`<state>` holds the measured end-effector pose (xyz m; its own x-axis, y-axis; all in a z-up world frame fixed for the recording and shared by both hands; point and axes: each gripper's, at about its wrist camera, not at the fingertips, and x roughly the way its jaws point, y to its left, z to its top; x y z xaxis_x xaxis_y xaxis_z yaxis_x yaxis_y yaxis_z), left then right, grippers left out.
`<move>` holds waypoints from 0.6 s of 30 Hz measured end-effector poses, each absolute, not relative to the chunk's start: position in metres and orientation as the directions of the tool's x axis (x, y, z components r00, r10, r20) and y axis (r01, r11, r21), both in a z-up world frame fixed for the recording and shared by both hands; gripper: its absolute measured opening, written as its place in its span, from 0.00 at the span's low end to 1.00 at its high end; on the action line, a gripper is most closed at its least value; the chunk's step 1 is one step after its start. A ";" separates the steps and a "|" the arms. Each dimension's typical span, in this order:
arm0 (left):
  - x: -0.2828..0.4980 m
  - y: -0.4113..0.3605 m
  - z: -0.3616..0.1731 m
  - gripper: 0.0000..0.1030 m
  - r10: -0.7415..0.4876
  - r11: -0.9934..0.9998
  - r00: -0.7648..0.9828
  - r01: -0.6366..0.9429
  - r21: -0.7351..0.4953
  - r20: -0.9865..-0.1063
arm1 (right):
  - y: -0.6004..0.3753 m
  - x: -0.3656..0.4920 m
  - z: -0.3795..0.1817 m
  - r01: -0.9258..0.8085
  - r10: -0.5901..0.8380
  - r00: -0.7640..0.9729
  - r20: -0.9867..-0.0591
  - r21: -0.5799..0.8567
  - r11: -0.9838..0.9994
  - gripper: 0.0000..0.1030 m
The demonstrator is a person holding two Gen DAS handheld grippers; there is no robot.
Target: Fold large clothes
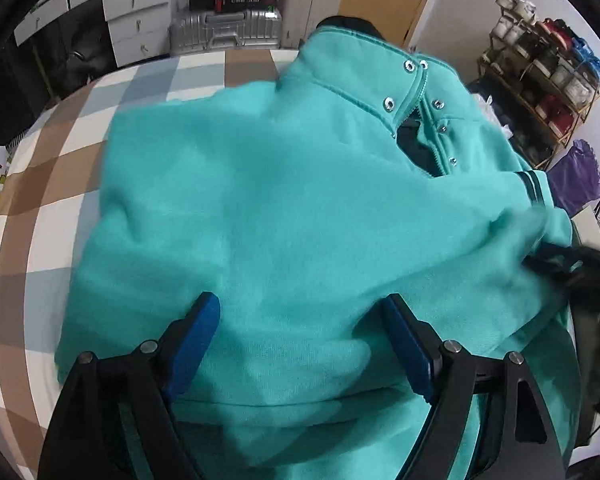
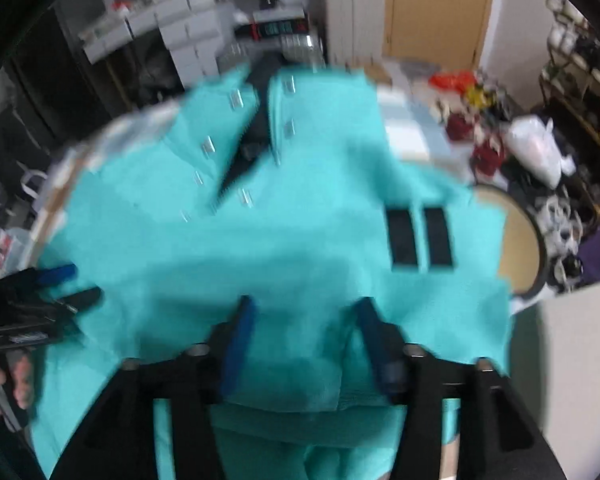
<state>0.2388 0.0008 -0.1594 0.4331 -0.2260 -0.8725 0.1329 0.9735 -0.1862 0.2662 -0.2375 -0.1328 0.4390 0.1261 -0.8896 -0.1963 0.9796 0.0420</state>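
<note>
A teal snap-button jacket (image 1: 284, 200) lies on the checked table (image 1: 60, 152), with its snap placket and dark lining at the far right. My left gripper (image 1: 300, 308) is open, its blue pads just over the near fabric. In the blurred right wrist view the jacket (image 2: 300, 216) fills the middle, with two dark stripes on a sleeve at the right. My right gripper (image 2: 306, 308) is open above the near hem. The left gripper (image 2: 70, 284) shows at the jacket's left edge. The right gripper shows dimly at the right edge of the left wrist view (image 1: 572, 268).
White drawers (image 1: 132, 12) and a silver suitcase (image 1: 224, 28) stand beyond the table's far edge. A shoe rack (image 1: 540, 64) and a purple bag (image 1: 576, 180) are at the right. A round tan table (image 2: 520, 248) and floor clutter (image 2: 500, 136) sit right of the jacket.
</note>
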 end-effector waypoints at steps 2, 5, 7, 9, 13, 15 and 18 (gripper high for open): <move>0.232 0.003 -0.155 0.77 -0.221 0.975 0.453 0.126 -0.184 -0.864 | -0.232 0.265 -0.154 -0.210 0.080 0.406 -0.911 -0.008 0.978 0.58; 0.212 0.011 -0.145 0.77 -0.233 0.972 0.515 0.104 -0.210 -0.825 | -0.229 0.264 -0.144 -0.232 0.093 0.397 -0.913 -0.002 0.973 0.59; 0.201 0.018 -0.136 0.77 -0.211 0.976 0.580 0.076 -0.206 -0.787 | -0.240 0.269 -0.131 -0.226 0.184 0.386 -0.904 0.101 0.969 0.57; 0.198 0.018 -0.128 0.77 -0.168 0.984 0.617 0.063 -0.165 -0.769 | -0.252 0.275 -0.109 -0.197 0.248 0.424 -0.871 0.178 0.964 0.58; 0.191 0.027 -0.110 0.78 -0.131 0.989 0.690 0.042 -0.141 -0.712 | -0.257 0.294 -0.071 -0.160 0.247 0.548 -0.799 0.190 0.969 0.70; 0.188 0.030 -0.104 0.78 -0.136 0.989 0.705 0.055 -0.137 -0.696 | -0.257 0.311 -0.058 -0.147 0.229 0.587 -0.777 0.176 0.973 0.72; 0.185 0.031 -0.098 0.78 -0.092 0.996 0.739 0.059 -0.073 -0.667 | -0.256 0.345 -0.050 -0.114 0.209 0.596 -0.775 0.176 0.978 0.77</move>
<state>0.1855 0.0312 -0.0979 0.7395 -0.0923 -0.6668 0.0586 0.9956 -0.0729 0.3446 -0.2562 -0.0499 0.5963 0.2087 -0.7752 -0.1141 0.9778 0.1755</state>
